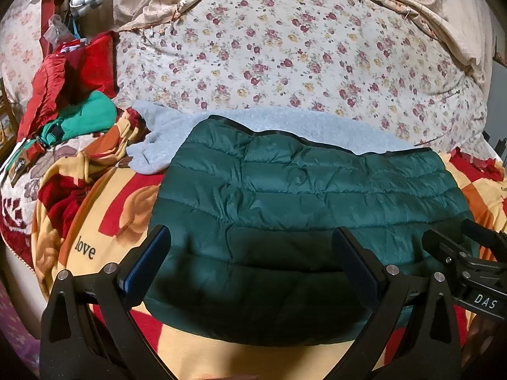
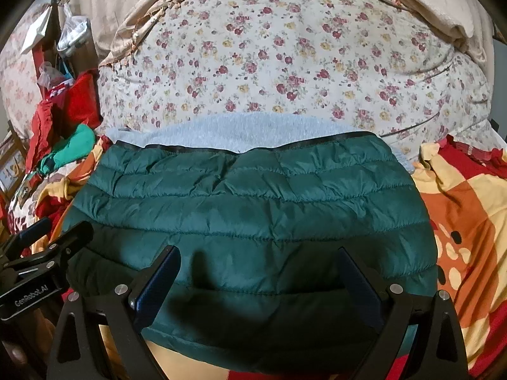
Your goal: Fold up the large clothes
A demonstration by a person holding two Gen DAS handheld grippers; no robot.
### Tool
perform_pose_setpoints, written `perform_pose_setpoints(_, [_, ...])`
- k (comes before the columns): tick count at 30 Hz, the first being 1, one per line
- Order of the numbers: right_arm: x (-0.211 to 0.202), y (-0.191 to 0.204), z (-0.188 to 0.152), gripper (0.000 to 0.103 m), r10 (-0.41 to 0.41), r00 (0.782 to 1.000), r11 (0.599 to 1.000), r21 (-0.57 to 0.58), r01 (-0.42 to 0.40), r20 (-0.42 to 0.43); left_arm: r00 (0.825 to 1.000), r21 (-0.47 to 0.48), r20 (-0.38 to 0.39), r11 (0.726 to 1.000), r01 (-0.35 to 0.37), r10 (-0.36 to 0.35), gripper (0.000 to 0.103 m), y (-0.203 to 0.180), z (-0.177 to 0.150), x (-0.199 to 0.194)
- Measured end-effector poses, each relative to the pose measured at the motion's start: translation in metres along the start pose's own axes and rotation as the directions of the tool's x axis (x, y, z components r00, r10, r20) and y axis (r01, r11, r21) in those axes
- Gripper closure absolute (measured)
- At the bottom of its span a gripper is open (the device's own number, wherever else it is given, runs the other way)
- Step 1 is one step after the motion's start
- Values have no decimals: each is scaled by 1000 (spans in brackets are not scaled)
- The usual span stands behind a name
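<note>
Quilted green puffer jacket [image 1: 304, 209] folded on the blanket [image 1: 104, 221]

I'm hovering the left gripper [image 1: 253, 262] and right gripper [image 2: 263, 281] with tongs apart, empty, probably lining up its near edge.

A bed spread with a red, orange and yellow blanket [image 1: 104, 221] fills the lower frame. Flat at centre lies a folded green quilted jacket [image 1: 310, 209], a pale grey fleece [image 1: 285, 126] just behind it. Red and green clothes [image 1: 79, 101] pile at the left edge.
</note>
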State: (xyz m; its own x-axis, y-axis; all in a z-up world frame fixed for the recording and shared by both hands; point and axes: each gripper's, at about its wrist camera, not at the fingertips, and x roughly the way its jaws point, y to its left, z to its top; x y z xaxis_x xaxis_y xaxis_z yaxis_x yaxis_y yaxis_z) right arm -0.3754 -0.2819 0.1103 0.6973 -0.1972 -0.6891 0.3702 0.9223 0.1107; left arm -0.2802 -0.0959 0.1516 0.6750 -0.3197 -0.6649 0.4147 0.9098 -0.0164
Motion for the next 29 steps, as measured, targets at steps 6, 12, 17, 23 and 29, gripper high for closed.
perform_pose_setpoints(6, [1, -4, 0, 6, 1, 1000, 1000, 13, -1, -6, 1000, -1, -11, 1000, 4, -4, 1, -2, -1, 2])
perform_pose_setpoints(12, [3, -3, 1, 6, 2, 1000, 1000, 9, -1, -8, 1000, 4, -14, 1000, 4, -3, 1, -3, -2, 5])
perform_pose_setpoints(17, [4, -1, 1, 6, 0, 1000, 1000, 10, 0, -11, 1000, 8, -7, 1000, 8, -8, 1, -3, -4, 5])
perform_pose_setpoints(23, [12, -7, 1, 6, 3, 1000, 1000, 31, -2, -29, 1000, 23, 9, 1000, 0, 0, 1, -2, -3, 9])
perform_pose_setpoints(29, [10, -38, 10, 6, -1, 1000, 996, 85, 3, -24, 1000, 2, -5, 1000, -16, 16, 1, 15, 6, 16])
